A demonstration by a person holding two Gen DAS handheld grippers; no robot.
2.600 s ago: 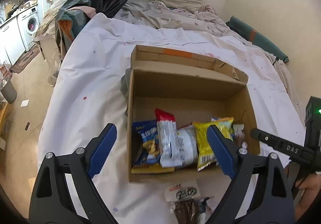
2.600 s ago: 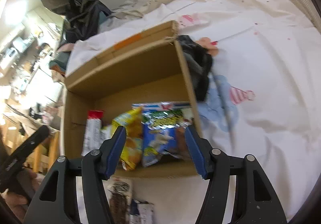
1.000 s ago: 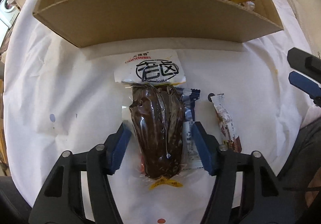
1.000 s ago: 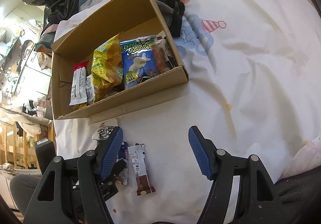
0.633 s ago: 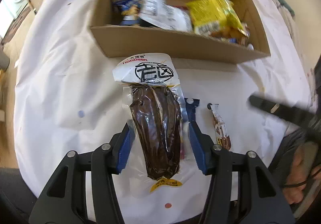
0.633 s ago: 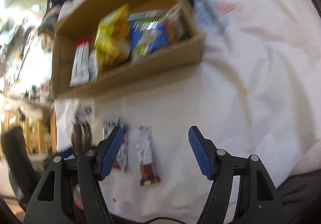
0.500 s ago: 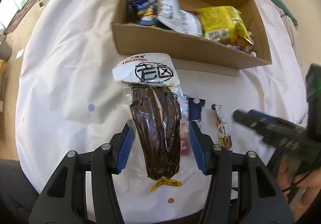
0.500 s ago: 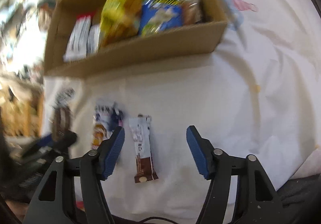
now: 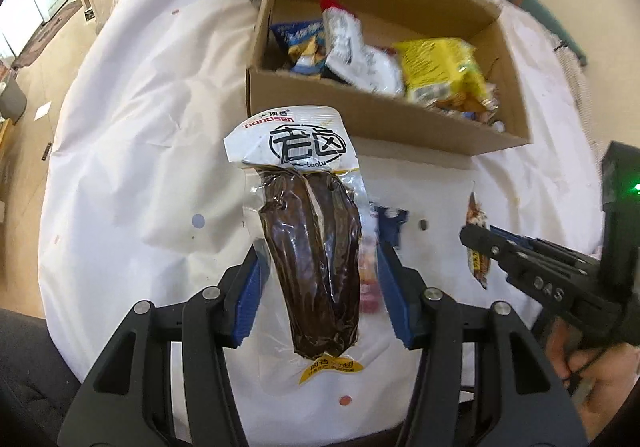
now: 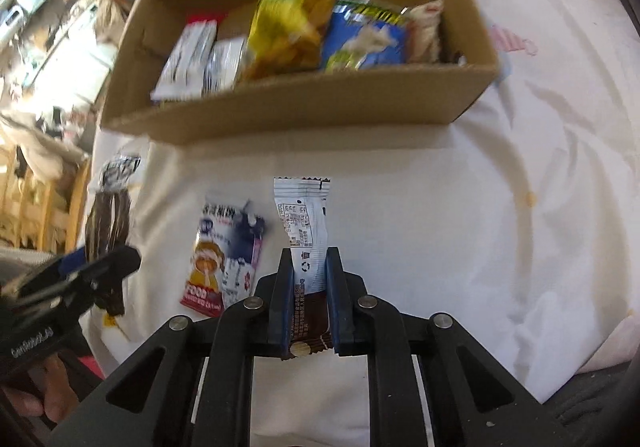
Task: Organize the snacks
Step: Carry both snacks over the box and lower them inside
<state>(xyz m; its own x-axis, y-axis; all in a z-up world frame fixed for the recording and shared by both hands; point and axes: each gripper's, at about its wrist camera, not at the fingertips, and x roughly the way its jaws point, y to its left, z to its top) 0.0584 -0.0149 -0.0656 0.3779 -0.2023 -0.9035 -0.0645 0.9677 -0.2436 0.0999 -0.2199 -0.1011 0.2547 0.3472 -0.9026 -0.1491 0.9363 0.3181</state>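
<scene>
Snack lot, cardboard box (image 9: 376, 115) as landmark. Left tool (image 9: 320, 287) is gripping a long vacuum pouch of dark meat (image 9: 312, 259), lifted just before the box's near wall, likely bound for the box. Right tool (image 10: 310, 299) has just been closing its jaws and is pinching a slim brown-and-white bar (image 10: 306, 243), nearside of the box. A purple sachet (image 10: 224, 259) is lying on the bed sheet (image 10: 460, 215) beside it. Open space is showing at the box's back.

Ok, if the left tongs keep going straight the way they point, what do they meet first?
Probably the near wall of the cardboard box: the held dark meat pouch sticks out of the left tongs toward it. Depth is unclear; the white sheet might come first.
</scene>
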